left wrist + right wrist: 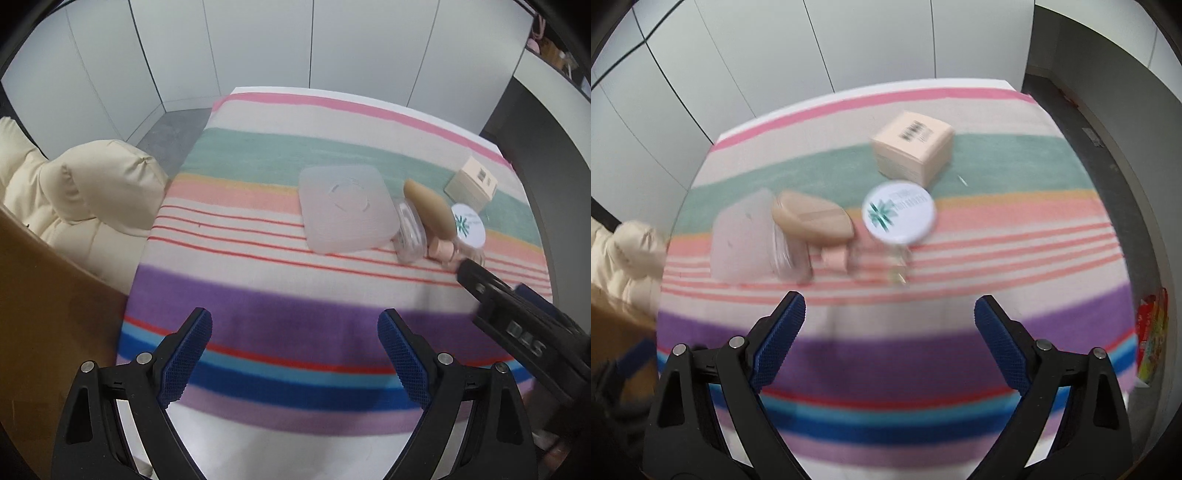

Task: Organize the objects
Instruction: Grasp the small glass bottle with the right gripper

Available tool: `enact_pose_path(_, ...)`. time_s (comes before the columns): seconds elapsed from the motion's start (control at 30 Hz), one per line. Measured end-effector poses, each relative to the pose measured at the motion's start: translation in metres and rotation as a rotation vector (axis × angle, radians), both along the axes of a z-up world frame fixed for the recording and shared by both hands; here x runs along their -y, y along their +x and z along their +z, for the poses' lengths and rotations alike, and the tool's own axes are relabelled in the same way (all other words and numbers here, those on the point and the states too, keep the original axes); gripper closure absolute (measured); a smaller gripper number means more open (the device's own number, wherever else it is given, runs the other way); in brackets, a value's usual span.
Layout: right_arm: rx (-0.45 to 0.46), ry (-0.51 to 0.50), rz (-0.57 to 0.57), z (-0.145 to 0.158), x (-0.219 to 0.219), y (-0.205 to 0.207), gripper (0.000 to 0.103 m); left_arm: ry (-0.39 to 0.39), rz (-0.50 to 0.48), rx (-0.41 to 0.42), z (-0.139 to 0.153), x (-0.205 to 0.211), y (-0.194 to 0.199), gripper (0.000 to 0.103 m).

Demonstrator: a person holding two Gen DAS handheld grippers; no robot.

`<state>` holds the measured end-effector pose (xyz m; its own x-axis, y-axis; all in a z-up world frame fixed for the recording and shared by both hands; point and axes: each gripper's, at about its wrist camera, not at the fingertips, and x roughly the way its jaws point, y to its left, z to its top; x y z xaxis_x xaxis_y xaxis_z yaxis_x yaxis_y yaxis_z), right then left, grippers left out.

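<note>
On the striped cloth lie a frosted square lid (345,206) (740,240), a tan makeup sponge (430,206) (812,219), a clear small case (408,232) (790,254), a small pink bottle (443,251) (833,258), a jar with a round white lid (468,225) (899,212) and a beige box (471,182) (912,146). My left gripper (294,356) hangs open over the purple stripe, nothing between its blue pads. My right gripper (889,341) is open too, nearer the cluster; its black body (517,321) enters the left wrist view from the right.
The striped cloth (258,325) covers a table with its far edge near white wall panels. A cream padded cushion (85,195) and a brown surface (44,314) sit off the left side. A colourful packet (1152,332) lies beyond the right edge.
</note>
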<state>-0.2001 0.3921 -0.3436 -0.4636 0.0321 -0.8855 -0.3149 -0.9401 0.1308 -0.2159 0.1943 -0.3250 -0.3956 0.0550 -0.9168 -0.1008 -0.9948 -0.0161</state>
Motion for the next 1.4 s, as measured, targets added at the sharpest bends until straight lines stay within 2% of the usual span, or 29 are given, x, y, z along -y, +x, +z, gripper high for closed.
enact_pose_path(0.1, 0.005, 0.032, -0.016, -0.011, 0.005, -0.018, 0.009, 0.011, 0.006, -0.011, 0.001, -0.001, -0.005, 0.011)
enact_pose_path(0.2, 0.030, 0.050, -0.031, -0.024, 0.008, -0.029, 0.019, 0.004, 0.012, -0.023, 0.000, -0.004, -0.008, 0.011)
enact_pose_path(0.27, 0.017, 0.038, -0.027, -0.030, 0.009, -0.032, 0.031, -0.003, 0.009, -0.032, 0.000, -0.010, -0.009, 0.011)
enact_pose_path(0.33, -0.006, 0.073, -0.012, -0.030, 0.010, -0.030, 0.064, -0.010, -0.004, -0.036, -0.001, -0.020, -0.010, 0.013)
enact_pose_path(0.37, -0.018, 0.079, -0.007, -0.029, 0.006, -0.026, 0.072, 0.003, -0.016, -0.038, -0.001, -0.024, -0.011, 0.013)
enact_pose_path(0.47, -0.038, 0.073, 0.008, -0.028, -0.007, -0.015, 0.074, 0.037, -0.042, -0.024, -0.004, -0.035, -0.013, 0.013)
enact_pose_path(0.57, -0.056, 0.097, 0.030, -0.028, -0.019, -0.003, 0.074, 0.032, -0.070, -0.024, -0.007, -0.049, -0.015, 0.013)
enact_pose_path(0.77, -0.098, 0.006, 0.055, -0.029, -0.046, 0.014, 0.074, 0.044, -0.095, -0.037, -0.018, -0.068, -0.025, 0.013)
enact_pose_path(0.87, -0.122, -0.026, 0.067, -0.028, -0.053, 0.017, 0.074, 0.081, -0.100, -0.031, -0.026, -0.076, -0.032, 0.018)
enact_pose_path(0.97, -0.138, -0.062, 0.071, -0.026, -0.061, 0.021, 0.074, 0.097, -0.099, -0.025, -0.034, -0.083, -0.040, 0.029)
enact_pose_path(1.03, -0.147, -0.069, 0.078, -0.025, -0.060, 0.021, 0.074, 0.103, -0.104, -0.020, -0.039, -0.090, -0.046, 0.045)
enact_pose_path(1.07, -0.150, -0.070, 0.082, -0.024, -0.059, 0.021, 0.074, 0.104, -0.107, -0.017, -0.042, -0.094, -0.048, 0.050)
enact_pose_path(1.13, -0.150, -0.075, 0.084, -0.024, -0.058, 0.022, 0.074, 0.128, -0.111, -0.013, -0.046, -0.097, -0.050, 0.074)
enact_pose_path(1.2, -0.148, -0.080, 0.086, -0.023, -0.058, 0.023, 0.074, 0.142, -0.104, -0.034, -0.046, -0.097, -0.049, 0.076)
enact_pose_path(1.4, -0.146, -0.077, 0.085, -0.024, -0.054, 0.022, 0.074, 0.118, -0.124, -0.072, -0.040, -0.097, -0.046, 0.079)
